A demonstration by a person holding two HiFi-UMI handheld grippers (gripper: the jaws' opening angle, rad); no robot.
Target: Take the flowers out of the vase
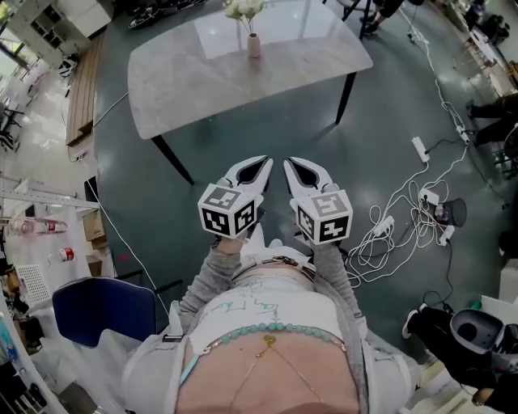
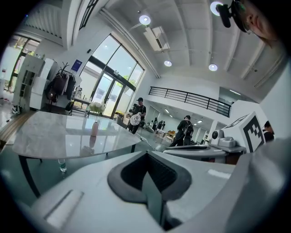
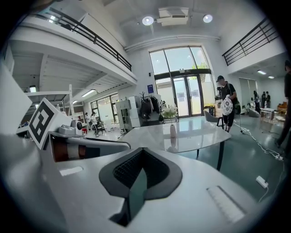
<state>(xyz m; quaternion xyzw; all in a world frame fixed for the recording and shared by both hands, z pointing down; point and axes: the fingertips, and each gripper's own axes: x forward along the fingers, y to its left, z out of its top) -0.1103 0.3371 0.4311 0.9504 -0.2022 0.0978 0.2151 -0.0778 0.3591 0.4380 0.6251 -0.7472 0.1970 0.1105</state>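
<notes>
Head view, with both tool views. The left tool (image 1: 257, 166) and the right tool (image 1: 296, 168) are held side by side in front of the person's body, close to each other and pointed forward toward the table (image 1: 194, 89). This reads as a carrying posture for an approach that has not yet reached the work. In its own view, the left tool (image 2: 148, 182) has its jaws brought together with nothing between them. The right tool (image 3: 136, 182) is likewise fully closed and empty. Closed jaws suit walking up, but they would have to part before any stem could be taken. The vase (image 1: 254, 44), small and pale pink, stands upright toward the far edge of the table, about midway between its left and right edges, with bare tabletop all round it. The white flowers (image 1: 244, 8) rise from its mouth and are not yet removed. Both tools hang over the floor (image 1: 388, 121), short of the table's near edge and well apart from the vase. Each tool view shows the vase (image 2: 94, 129) (image 3: 173, 130) small and distant beyond the jaw tips. The task is judged to be at its start, the grasp still to come.
</notes>
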